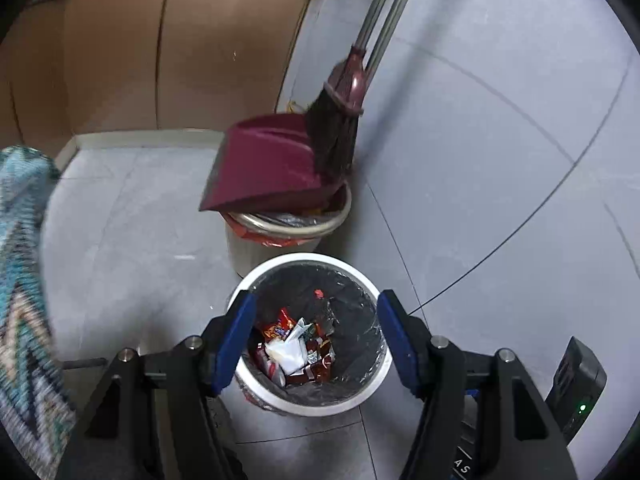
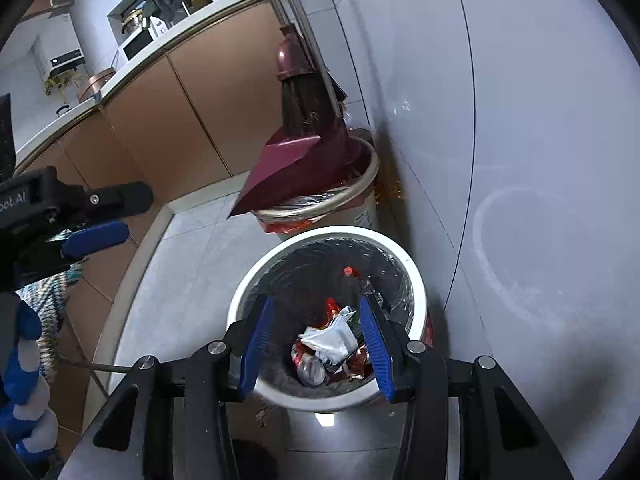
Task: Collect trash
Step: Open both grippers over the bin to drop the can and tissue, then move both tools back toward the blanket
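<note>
1. Left claw (image 1: 316, 344) hangs over the white bin (image 1: 320, 404), jaws wide apart, nothing between the pads.
2. Right claw (image 2: 316, 344) sits above the same bin, jaws parted, holding nothing.
3. The trash (image 1: 298, 350), wrappers and crumpled paper, lies at the bottom of the black liner.
4. Behind it, a beige bin (image 1: 244, 254) carries a maroon dustpan (image 1: 268, 164) and broom (image 1: 338, 128).

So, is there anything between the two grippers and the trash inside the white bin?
Nothing visible blocks them. The left gripper and right gripper are both open above the white bin, with nothing between their pads. The bin has no lid, and the trash lies uncovered at its bottom.
</note>
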`<state>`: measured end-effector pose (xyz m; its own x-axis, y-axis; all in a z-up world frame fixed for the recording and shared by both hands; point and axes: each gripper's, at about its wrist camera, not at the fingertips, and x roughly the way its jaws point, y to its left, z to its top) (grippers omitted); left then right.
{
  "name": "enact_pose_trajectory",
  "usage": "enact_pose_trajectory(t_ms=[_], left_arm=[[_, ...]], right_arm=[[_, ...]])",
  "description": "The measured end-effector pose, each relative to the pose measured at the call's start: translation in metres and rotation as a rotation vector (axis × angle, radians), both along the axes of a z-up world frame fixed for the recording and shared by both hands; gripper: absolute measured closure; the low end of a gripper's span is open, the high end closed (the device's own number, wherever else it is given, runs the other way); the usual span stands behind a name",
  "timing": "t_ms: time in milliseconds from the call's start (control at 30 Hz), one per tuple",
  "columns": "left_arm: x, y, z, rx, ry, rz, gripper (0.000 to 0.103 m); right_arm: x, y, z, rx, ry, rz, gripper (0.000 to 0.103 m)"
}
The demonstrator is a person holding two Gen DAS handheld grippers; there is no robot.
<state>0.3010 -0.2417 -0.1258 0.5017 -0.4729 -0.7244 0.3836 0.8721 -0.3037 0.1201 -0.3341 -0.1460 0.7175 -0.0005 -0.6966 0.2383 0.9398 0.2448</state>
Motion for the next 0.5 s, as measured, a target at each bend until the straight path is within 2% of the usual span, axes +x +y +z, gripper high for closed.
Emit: enact_pose_trajectory(t_ms=[133, 367, 500], left_arm=[[-0.028, 0.020, 0.025, -0.020, -0.043, 0.032, 0.042], [-0.093, 0.068, 0.071, -0.039, -0.177, 0.092, 0.042], [-0.130, 0.105, 0.096, -0.019, -0.230, 0.130, 0.042]], right_arm=[[-0.014, 0.015, 0.025, -0.011, -0.036, 0.005, 0.052], [-0.053, 0.052, 0.077, -0.042, -0.114, 0.052, 0.045], [-0.075, 0.077, 0.106, -0.065, -0.159, 0.092, 0.040]])
